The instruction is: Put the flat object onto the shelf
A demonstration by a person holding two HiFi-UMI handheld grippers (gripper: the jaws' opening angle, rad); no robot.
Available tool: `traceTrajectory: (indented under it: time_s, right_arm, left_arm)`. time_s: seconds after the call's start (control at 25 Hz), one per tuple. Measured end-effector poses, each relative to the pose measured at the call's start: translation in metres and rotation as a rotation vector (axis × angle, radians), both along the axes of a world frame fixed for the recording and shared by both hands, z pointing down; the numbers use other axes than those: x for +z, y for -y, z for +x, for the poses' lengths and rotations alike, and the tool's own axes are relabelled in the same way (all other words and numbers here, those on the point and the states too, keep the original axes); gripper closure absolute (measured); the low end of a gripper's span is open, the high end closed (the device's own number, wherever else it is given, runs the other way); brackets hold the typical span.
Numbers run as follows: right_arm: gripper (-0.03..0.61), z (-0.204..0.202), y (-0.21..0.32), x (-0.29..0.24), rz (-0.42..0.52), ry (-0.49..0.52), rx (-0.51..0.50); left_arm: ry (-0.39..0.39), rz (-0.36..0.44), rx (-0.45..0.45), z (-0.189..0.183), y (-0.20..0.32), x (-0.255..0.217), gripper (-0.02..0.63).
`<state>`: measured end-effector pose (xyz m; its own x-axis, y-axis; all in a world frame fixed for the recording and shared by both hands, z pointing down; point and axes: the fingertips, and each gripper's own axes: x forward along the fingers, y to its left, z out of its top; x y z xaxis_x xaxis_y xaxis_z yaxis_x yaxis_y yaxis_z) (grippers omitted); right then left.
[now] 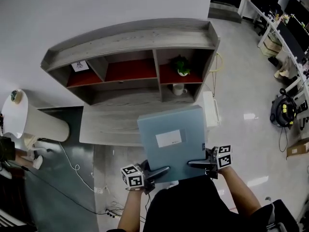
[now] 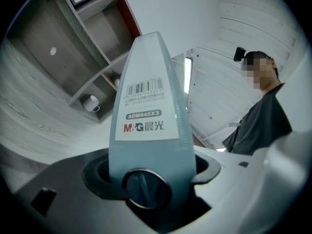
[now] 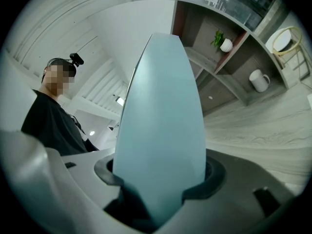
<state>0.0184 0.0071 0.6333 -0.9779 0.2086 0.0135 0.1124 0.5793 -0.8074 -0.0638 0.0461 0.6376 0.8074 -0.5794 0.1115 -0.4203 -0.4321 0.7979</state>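
A flat blue-grey file box (image 1: 171, 141) with a white label is held in the air in front of the grey wooden shelf unit (image 1: 130, 37), above the near edge of its desk surface (image 1: 108, 122). My left gripper (image 1: 157, 172) grips the box's near left corner, and my right gripper (image 1: 199, 164) grips the near right edge. In the left gripper view the box (image 2: 146, 111) fills the jaws of the left gripper (image 2: 151, 174), its barcode label facing the camera. The right gripper view shows the plain box edge (image 3: 163, 111) clamped in the right gripper (image 3: 161, 179).
The shelf's compartments hold a small potted plant (image 1: 182, 65), a white mug (image 1: 178, 89) and a framed picture (image 1: 79, 65). A round white table (image 1: 29, 117) stands at left, with cables on the floor. Desks with monitors (image 1: 285, 18) line the right.
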Motion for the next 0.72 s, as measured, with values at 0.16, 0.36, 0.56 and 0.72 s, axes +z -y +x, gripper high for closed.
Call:
traceTrajectory:
  time_s: [0.16, 0.36, 0.56, 0.72]
  right_arm:
    - [0.288, 0.008, 0.046, -0.007, 0.011, 0.001, 0.009]
    - [0.290, 0.016, 0.084, -0.003, 0.021, 0.016, 0.012]
    - [0.290, 0.018, 0.117, -0.009, 0.027, 0.033, -0.013]
    - [0.288, 0.010, 0.139, -0.020, 0.055, 0.043, -0.033]
  left_arm:
    - [0.005, 0.008, 0.007, 0.008, 0.047, -0.005, 0.291]
    - [0.042, 0.008, -0.005, 0.015, 0.086, -0.003, 0.291]
    - [0.062, 0.018, -0.026, 0.017, 0.117, -0.010, 0.290]
    - [0.064, 0.037, -0.049, 0.010, 0.138, -0.019, 0.288]
